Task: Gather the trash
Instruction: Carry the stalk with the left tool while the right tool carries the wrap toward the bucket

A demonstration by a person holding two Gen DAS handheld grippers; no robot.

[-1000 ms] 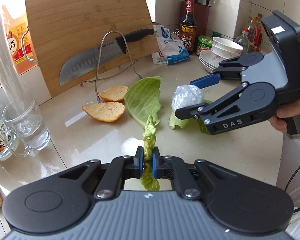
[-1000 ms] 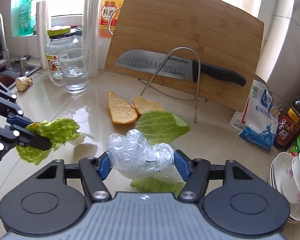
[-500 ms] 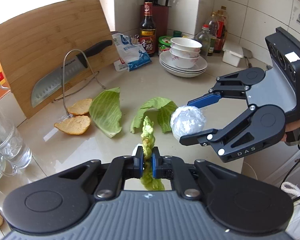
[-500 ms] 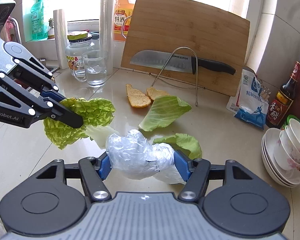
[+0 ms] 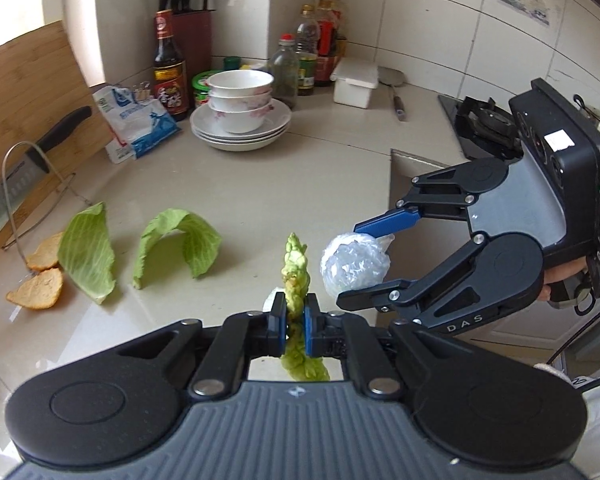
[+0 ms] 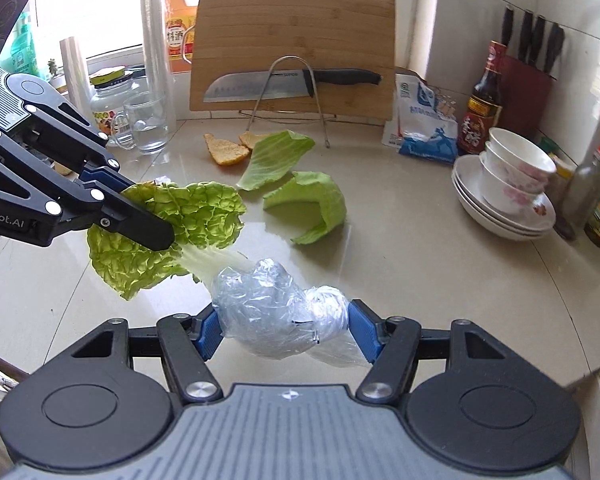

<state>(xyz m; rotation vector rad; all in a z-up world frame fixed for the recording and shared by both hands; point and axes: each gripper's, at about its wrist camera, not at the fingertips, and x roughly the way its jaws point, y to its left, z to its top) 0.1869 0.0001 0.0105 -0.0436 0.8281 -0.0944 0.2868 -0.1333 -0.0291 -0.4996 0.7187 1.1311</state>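
Observation:
My left gripper [image 5: 296,322] is shut on a crinkled green lettuce leaf [image 5: 296,268], held above the pale counter; in the right wrist view the same leaf [image 6: 188,224] hangs from that gripper [image 6: 148,224] at the left. My right gripper [image 6: 286,330] is shut on a crumpled ball of clear plastic wrap [image 6: 276,316], also lifted off the counter; from the left wrist camera the plastic ball [image 5: 354,266] sits between the blue pads of that gripper [image 5: 360,264]. Two cabbage leaves [image 5: 86,252] [image 5: 176,244] and two orange peel pieces [image 5: 36,288] lie on the counter.
A cutting board [image 6: 292,44] with a knife [image 6: 284,84] on a wire rack stands at the back. Stacked bowls on plates [image 5: 240,116], a salt bag [image 5: 136,120], sauce bottles [image 5: 170,68] and a glass mug [image 6: 144,128] line the wall. A gas stove [image 5: 484,124] is at the right.
Both grippers have swung to the right and lifted a little with their loads. The cabbage leaf under the plastic ball is now left behind on the counter.

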